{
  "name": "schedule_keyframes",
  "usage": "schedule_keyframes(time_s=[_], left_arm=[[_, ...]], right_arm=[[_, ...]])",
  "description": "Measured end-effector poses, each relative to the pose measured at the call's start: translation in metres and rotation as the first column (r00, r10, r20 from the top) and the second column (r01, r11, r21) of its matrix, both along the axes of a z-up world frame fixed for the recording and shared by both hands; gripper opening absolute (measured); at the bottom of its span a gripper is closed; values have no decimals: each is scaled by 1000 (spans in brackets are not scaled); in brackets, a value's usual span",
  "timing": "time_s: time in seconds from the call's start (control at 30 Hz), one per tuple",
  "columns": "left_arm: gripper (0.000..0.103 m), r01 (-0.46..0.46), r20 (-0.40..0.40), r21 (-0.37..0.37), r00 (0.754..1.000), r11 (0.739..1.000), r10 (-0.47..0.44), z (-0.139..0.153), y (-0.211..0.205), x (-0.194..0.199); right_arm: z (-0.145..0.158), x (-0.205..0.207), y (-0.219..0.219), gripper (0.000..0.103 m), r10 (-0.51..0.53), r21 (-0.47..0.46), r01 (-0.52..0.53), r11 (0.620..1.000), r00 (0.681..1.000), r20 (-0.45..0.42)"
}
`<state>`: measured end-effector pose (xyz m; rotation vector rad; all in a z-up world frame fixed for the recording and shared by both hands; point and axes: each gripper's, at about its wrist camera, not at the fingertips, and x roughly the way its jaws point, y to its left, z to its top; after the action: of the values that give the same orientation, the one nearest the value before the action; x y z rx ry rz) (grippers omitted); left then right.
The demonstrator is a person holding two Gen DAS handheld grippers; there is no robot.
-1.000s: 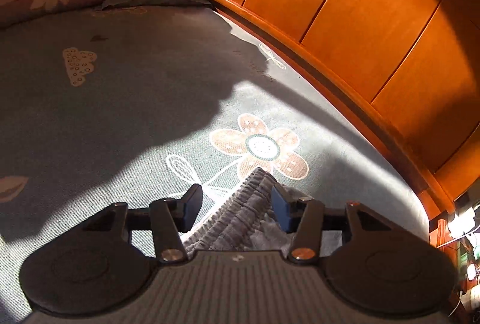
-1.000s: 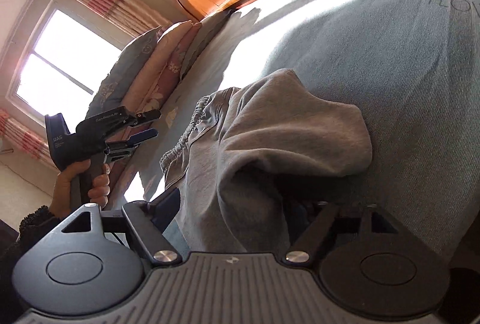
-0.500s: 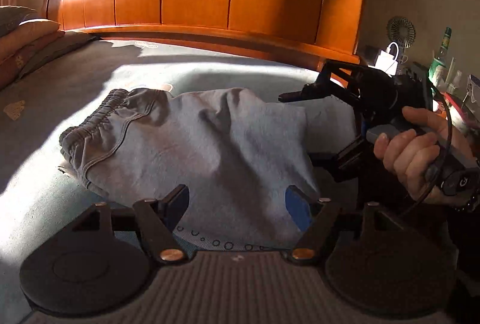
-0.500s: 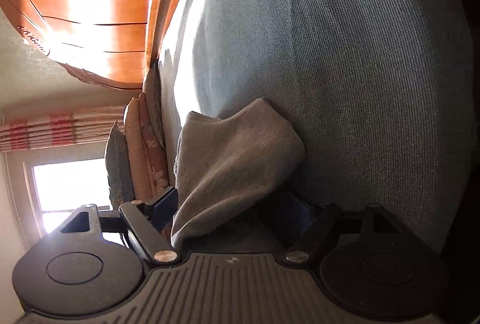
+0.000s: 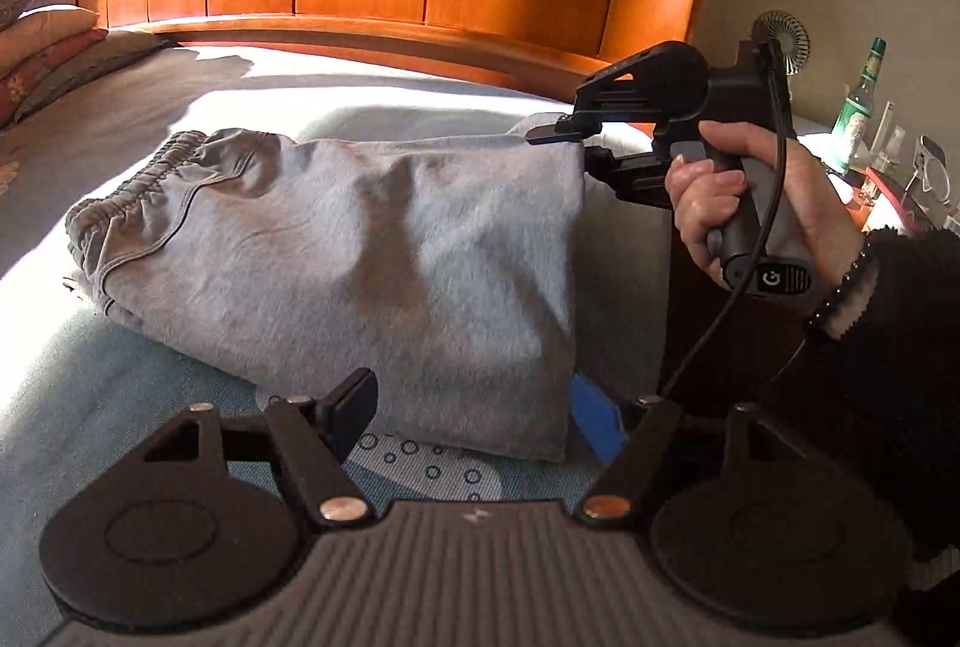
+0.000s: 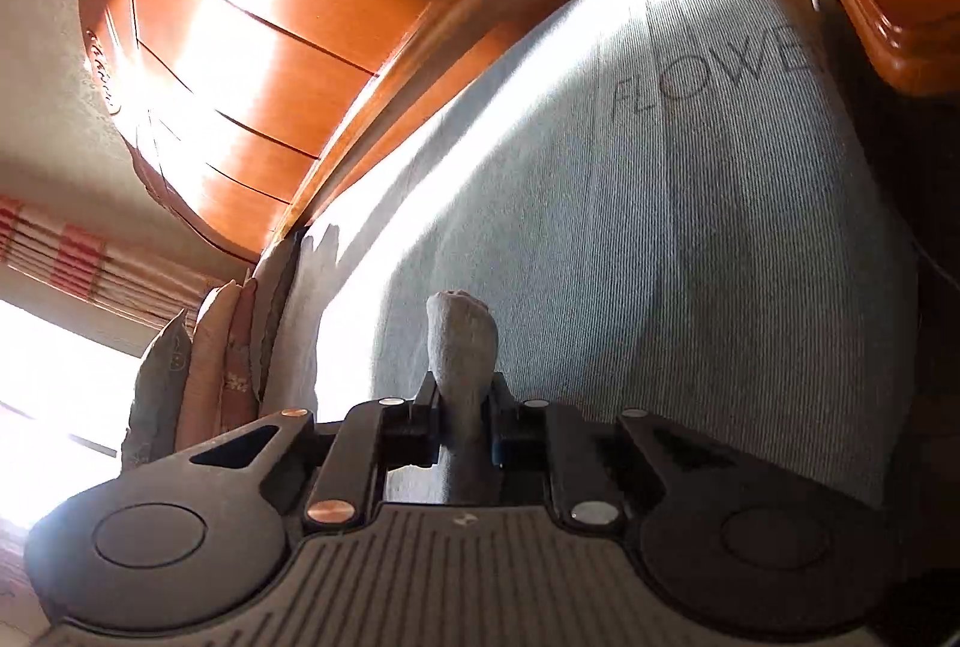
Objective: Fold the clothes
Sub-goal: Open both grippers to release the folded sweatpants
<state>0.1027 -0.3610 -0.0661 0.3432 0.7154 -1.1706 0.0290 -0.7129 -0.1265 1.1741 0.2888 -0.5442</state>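
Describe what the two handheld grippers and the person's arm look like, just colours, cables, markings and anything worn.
Both are black plastic: the left gripper has round disc mounts, copper-coloured rivets, a ribbed grey base and a blue finger pad. The right gripper has a grey pistol handle with a white circular logo and a black cable. The right hand wears a black fuzzy sleeve and dark bead bracelet.

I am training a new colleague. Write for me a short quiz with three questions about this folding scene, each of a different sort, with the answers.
1. True or false: the right claw is shut on grey cloth.
2. Fill in: the left claw is ____.
3. Multiple choice: the elastic waistband of the grey sweatpants lies A) away from the right claw, B) inside the left claw, C) on the pillows.

Key: 1 true; 2 open; 3 A.
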Motion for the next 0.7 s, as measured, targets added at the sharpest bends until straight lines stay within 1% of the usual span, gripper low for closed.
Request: schedule_keyframes(time_s=[0.07, 0.13, 0.17, 0.2, 0.23, 0.3, 0.33, 0.4, 0.47, 0.57, 0.67, 0.7], left_arm=[[71, -9, -5, 2, 1000, 1000, 9, -1, 3, 0], [71, -23, -12, -5, 1000, 1000, 23, -1, 9, 0], [71, -30, -16, -8, 999, 1000, 30, -1, 11, 0], [71, -37, -20, -11, 999, 999, 37, -1, 14, 0], [71, -44, -24, -14, 999, 999, 44, -1, 17, 0], [73, -59, -32, -21, 998, 998, 58, 0, 22, 1], [75, -66, -36, -24, 997, 998, 65, 0, 25, 1], [75, -80, -45, -30, 996, 996, 79, 0, 30, 1], [75, -95, -53, -36, 994, 995, 93, 0, 36, 1], [75, -117, -65, -44, 991, 992, 114, 1, 44, 1], [75, -142, -74, -61, 988, 988, 138, 2, 55, -1], [76, -155, -80, -65, 986, 986, 149, 2, 59, -2]], right_arm=[[-1, 7, -4, 18, 34, -56, -39, 998, 996, -82], [-2, 9, -5, 27, 52, -77, -62, 995, 991, -126], [-2, 10, -5, 28, 61, -87, -74, 993, 987, -148], [-3, 11, -5, 34, 69, -96, -86, 992, 983, -171], [-1, 8, -3, 38, 74, -99, -93, 991, 981, -178], [9, -8, 9, 50, 80, -89, -95, 992, 985, -156], [13, -14, 16, 51, 96, -85, -109, 990, 984, -148], [18, -23, 35, 56, 162, -76, -174, 982, 977, -142], [19, -29, 55, 57, 247, -62, -259, 964, 957, -152], [15, -33, 84, 58, 367, -41, -378, 925, 915, -169], [11, -33, 111, 63, 457, -30, -468, 883, 873, -174], [9, -31, 117, 63, 476, -20, -487, 873, 861, -180]])
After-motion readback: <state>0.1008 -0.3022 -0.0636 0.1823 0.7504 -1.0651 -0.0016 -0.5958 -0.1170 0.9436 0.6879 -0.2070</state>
